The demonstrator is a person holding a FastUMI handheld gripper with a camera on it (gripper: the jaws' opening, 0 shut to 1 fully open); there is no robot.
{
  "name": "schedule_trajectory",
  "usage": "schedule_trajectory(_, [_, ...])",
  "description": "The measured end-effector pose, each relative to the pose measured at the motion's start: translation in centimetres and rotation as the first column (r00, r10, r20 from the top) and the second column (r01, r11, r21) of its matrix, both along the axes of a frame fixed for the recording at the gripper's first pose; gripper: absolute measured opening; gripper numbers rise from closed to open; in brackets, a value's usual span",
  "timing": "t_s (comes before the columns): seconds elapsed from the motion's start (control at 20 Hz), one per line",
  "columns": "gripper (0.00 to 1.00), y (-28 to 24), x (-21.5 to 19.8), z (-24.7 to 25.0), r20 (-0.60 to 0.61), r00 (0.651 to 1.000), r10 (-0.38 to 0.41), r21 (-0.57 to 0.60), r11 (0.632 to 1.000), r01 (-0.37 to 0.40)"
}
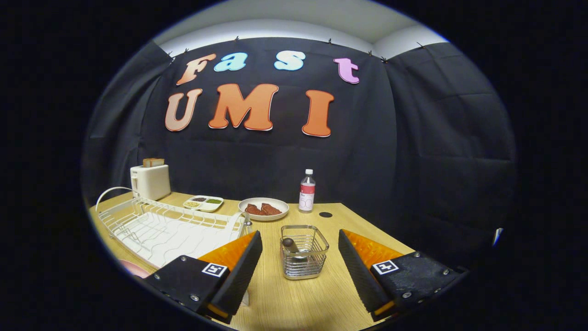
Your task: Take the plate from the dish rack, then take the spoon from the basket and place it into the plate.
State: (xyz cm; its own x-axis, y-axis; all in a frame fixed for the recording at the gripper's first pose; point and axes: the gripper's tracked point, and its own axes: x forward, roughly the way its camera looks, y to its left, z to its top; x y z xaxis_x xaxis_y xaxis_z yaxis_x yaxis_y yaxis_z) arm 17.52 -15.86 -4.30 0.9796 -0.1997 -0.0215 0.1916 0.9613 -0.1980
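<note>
We find the gripper [301, 266] spread wide, holding nothing. Between its fingers stands the wire basket [304, 252] on the wooden table [294, 303], the spoon [291, 245] upright inside. Beside the left finger lies the white dish rack [165, 227]; a pink edge [133, 268] at its near corner may be the plate. Beyond sit a dish of food [263, 209], a bottle [307, 191], and a toaster [150, 181].
</note>
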Motion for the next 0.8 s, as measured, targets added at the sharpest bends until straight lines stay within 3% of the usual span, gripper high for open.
schedule_trajectory(0.1, [0.93,0.0,1.5,-0.3,0.004,1.000,-0.020,-0.021,1.000,0.020])
schedule_trajectory(0.45, [0.13,0.0,3.8,-2.2,-0.053,0.998,-0.028,-0.038,0.999,0.026])
schedule_trajectory(0.65, [0.05,-0.7,3.7,-1.5,-0.046,0.998,-0.045,0.003,0.999,0.045])
schedule_trajectory(0.8, [0.05,-0.8,3.2,0.9,0.001,0.999,-0.046,0.000,0.999,0.046])
